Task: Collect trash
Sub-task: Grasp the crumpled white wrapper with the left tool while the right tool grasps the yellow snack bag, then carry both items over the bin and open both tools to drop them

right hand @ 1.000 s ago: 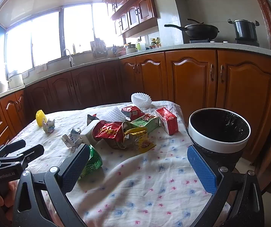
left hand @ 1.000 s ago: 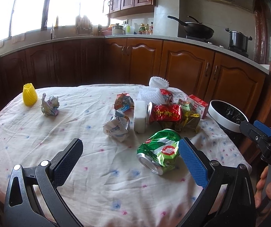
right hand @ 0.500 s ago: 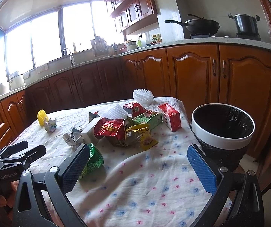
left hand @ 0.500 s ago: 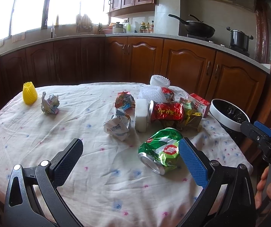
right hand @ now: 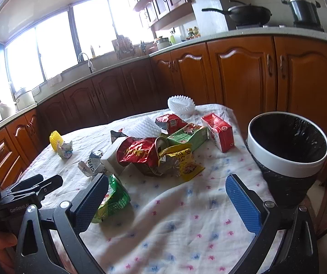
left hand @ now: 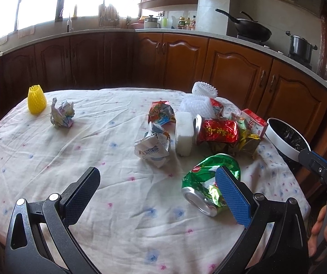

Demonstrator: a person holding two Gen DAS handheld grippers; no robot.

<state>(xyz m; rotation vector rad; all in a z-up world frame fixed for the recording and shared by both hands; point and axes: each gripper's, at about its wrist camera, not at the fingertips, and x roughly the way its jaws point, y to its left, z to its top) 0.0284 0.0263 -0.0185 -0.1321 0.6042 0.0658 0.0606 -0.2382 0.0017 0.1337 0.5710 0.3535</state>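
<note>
Trash lies on a cloth-covered table (left hand: 72, 159). A crushed green can (left hand: 207, 182) (right hand: 113, 198) rests nearest, just ahead of my left gripper's right finger. Behind it sit a crushed red can (left hand: 218, 132) (right hand: 138, 151), a crumpled white wrapper (left hand: 153, 147), a white foam block (left hand: 184, 134), a yellow packet (right hand: 183, 163), a green carton (right hand: 188, 134) and a red carton (right hand: 219, 131). My left gripper (left hand: 159, 196) is open and empty above the cloth. My right gripper (right hand: 168, 198) is open and empty too, left of the bin (right hand: 286, 150).
The white-rimmed bin with a black liner (left hand: 286, 139) stands off the table's right edge. A yellow foam net (left hand: 36, 100) and a crumpled paper ball (left hand: 62, 115) lie far left. White foam nets (right hand: 181, 105) sit at the back. Wooden cabinets (right hand: 243, 73) ring the room.
Both grippers have shifted slightly; the view of the table has dropped a little and the bin looks nearer in the right wrist view. Nothing was picked up.
</note>
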